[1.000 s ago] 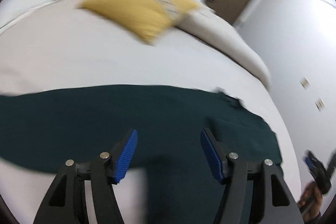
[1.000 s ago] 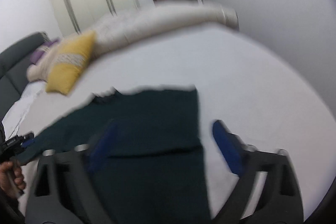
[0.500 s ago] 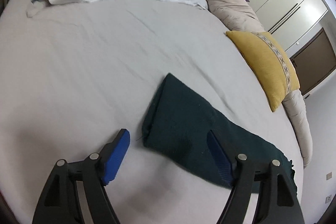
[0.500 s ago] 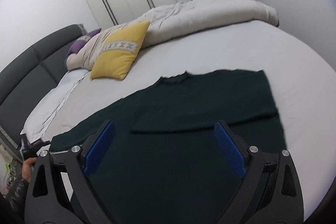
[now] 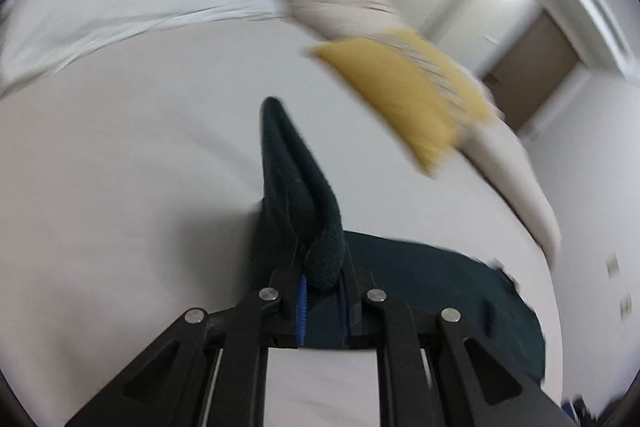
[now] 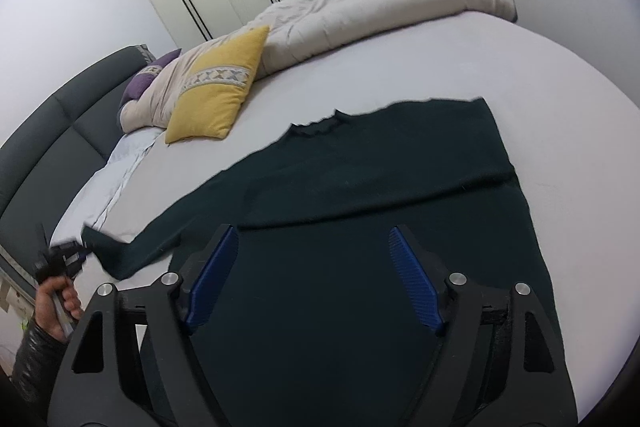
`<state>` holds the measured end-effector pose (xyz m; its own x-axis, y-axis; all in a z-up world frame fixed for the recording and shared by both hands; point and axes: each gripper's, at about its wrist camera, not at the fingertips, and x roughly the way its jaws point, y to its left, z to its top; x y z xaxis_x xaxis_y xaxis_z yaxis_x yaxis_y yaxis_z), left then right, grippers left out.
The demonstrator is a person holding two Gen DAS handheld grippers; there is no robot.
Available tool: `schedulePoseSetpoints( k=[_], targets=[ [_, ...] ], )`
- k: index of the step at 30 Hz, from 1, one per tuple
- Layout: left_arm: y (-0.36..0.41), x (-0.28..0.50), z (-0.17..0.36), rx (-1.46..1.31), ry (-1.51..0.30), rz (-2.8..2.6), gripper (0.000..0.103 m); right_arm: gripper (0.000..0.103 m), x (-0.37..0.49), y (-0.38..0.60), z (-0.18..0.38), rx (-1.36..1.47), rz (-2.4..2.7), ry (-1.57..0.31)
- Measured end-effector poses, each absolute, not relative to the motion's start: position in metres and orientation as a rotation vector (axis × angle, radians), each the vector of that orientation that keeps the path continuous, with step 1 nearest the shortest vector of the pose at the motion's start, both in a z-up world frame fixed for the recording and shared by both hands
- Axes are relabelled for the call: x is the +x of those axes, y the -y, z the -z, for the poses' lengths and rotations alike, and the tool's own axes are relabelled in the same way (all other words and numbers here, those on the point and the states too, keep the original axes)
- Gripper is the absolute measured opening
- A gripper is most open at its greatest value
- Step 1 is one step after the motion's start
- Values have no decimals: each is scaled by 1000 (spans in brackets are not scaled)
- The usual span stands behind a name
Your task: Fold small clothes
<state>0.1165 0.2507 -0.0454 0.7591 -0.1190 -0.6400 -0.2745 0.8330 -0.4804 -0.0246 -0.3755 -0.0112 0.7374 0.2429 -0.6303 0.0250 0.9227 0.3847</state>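
Landmark: the dark green sweater (image 6: 360, 247), spread flat on the bed (image 6: 540, 75), one sleeve already folded across the chest.

Nearest you, your right gripper (image 6: 314, 279) hangs over the sweater's lower body. Its jaws have just been closing a little but stand apart, with nothing between the pads; cloth lies below them only.

At the sweater's far-left end, your left gripper (image 5: 322, 301) has just closed its jaws on the cuff of the outstretched sleeve (image 5: 296, 195). The knit bunches up out of the pads and the cuff looks lifted off the bed.

Judgement: the step in hand is the second sleeve fold. Carry the cuff low, across towards the folded sleeve, so the sleeve lays over flat. Pin the body with the right jaws if the cloth drags. The bunched grip may twist the sleeve; let it hang straight before laying it.

Beyond the sweater's neck: yellow cushion (image 6: 218, 95), rolled duvet (image 6: 380, 11).
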Motion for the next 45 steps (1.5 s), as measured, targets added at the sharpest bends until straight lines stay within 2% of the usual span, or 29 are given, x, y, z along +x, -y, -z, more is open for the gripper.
schedulePoseSetpoints(
  k=[5, 10, 11, 12, 13, 14, 15, 21, 26, 29, 31, 32, 41, 45],
  targets=[
    [-84, 143, 27, -410, -745, 178, 13, 76, -33, 396, 25, 428, -99, -745],
    [48, 160, 67, -324, -869, 371, 19, 76, -32, 415, 44, 462, -86, -812],
    [63, 159, 76, -325, -897, 400, 26, 76, -31, 416, 48, 458, -86, -827],
    [70, 156, 82, -323, -906, 414, 40, 76, -29, 416, 51, 454, -84, -837],
    [74, 151, 85, -309, -904, 413, 48, 76, -27, 416, 54, 453, -86, -843],
    [71, 147, 84, -303, -896, 405, 63, 76, -24, 416, 57, 456, -92, -850],
    [65, 142, 82, -305, -883, 397, 69, 76, -18, 415, 61, 462, -103, -861],
    [-16, 120, 72, -362, -823, 322, 69, 76, 35, 373, 79, 474, -219, -938],
    [-89, 115, 80, -461, -806, 216, 68, 62, 95, 314, 109, 456, -283, -1086],
    [-111, 115, 83, -488, -806, 186, 68, 49, 124, 288, 130, 399, -242, -1138],
    [-120, 113, 85, -496, -803, 177, 68, 14, 135, 278, 126, 336, -217, -1134],
    [-122, 114, 85, -499, -800, 171, 68, 7, 135, 277, 123, 338, -224, -1134],
    [-121, 142, 81, -503, -786, 141, 69, 6, 139, 294, 27, 190, -291, -907],
    [-113, 168, 80, -464, -789, 124, 74, 6, 156, 335, 31, 204, -218, -898]
  ],
)
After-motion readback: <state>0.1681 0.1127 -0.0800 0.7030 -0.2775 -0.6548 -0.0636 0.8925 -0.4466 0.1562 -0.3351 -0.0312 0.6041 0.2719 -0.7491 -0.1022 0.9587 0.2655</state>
